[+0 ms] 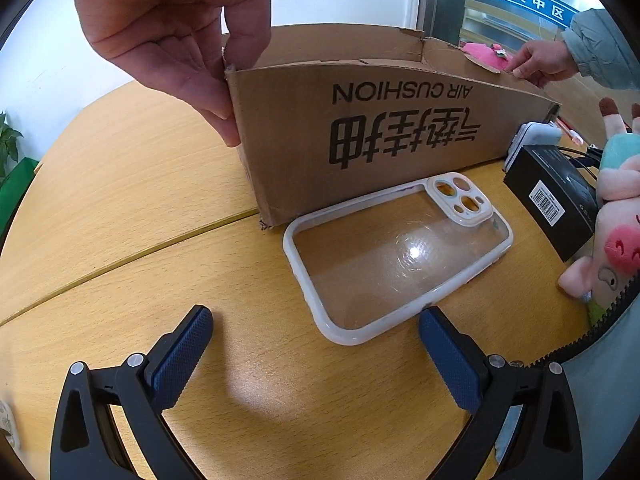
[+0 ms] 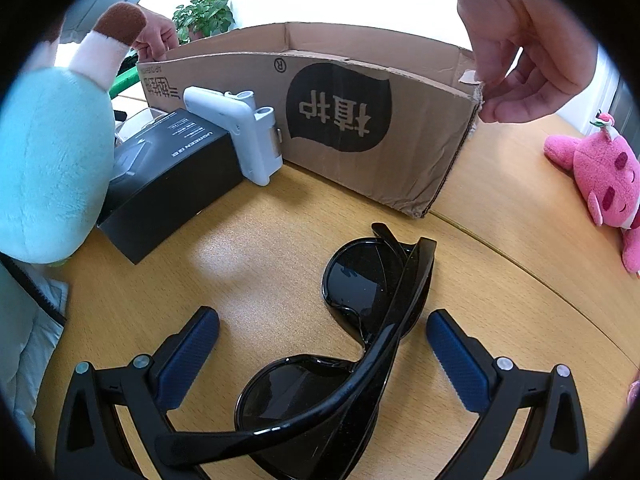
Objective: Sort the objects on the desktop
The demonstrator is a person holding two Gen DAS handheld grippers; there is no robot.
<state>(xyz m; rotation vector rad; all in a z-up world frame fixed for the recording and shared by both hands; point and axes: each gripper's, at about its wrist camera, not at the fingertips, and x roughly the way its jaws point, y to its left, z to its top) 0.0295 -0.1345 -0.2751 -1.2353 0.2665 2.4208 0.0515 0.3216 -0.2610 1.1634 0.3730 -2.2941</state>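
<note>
A clear phone case (image 1: pixel 400 256) with a white rim lies flat on the wooden table, just ahead of my open left gripper (image 1: pixel 316 332). Behind it stands an open cardboard box (image 1: pixel 380 132), also in the right wrist view (image 2: pixel 360 120); bare hands (image 1: pixel 176 36) hold its corners. Black sunglasses (image 2: pixel 352 340), folded, lie on the table between the fingers of my open right gripper (image 2: pixel 322 334), not gripped. A black box (image 2: pixel 172 176) and a white gadget (image 2: pixel 248 132) stand by the carton.
A pig plush (image 1: pixel 616 240) and the black box (image 1: pixel 552 196) lie right of the case. A pink plush (image 2: pixel 604 180) lies at the right, a teal plush (image 2: pixel 52 160) at the left. A seam (image 1: pixel 120 256) crosses the table. A plant (image 2: pixel 204 12) stands behind.
</note>
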